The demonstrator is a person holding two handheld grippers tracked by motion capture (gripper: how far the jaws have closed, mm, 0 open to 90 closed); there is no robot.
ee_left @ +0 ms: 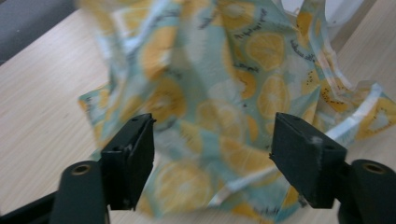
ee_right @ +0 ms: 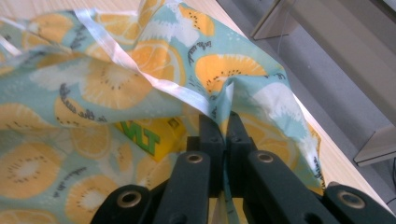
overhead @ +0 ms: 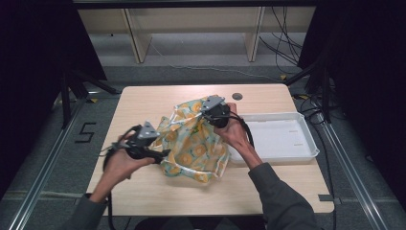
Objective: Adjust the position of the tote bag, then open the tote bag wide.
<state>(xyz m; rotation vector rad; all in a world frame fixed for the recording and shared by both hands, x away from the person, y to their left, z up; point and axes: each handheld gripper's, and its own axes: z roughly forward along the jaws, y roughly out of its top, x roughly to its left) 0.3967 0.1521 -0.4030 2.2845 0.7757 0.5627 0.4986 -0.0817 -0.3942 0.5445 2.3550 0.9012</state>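
A crumpled fruit-print cloth (overhead: 194,143), teal with orange citrus slices, lies mid-table. My right gripper (overhead: 210,114) is shut on a fold of the cloth (ee_right: 140,60) at its far upper edge and holds that part raised; the jaws meet on the fabric in the right gripper view (ee_right: 223,122). My left gripper (overhead: 160,154) stands open at the cloth's left edge. In the left gripper view its jaws (ee_left: 212,154) are wide apart with the cloth (ee_left: 233,88) hanging just ahead of them, and nothing is pinched. A yellow item with green letters (ee_right: 147,133) peeks out under the cloth.
A white shallow tray (overhead: 280,139) sits at the right of the wooden table (overhead: 143,103), touching the cloth's right side. A dark round grommet (overhead: 237,96) is near the far edge. Shelving and cables stand beyond the table.
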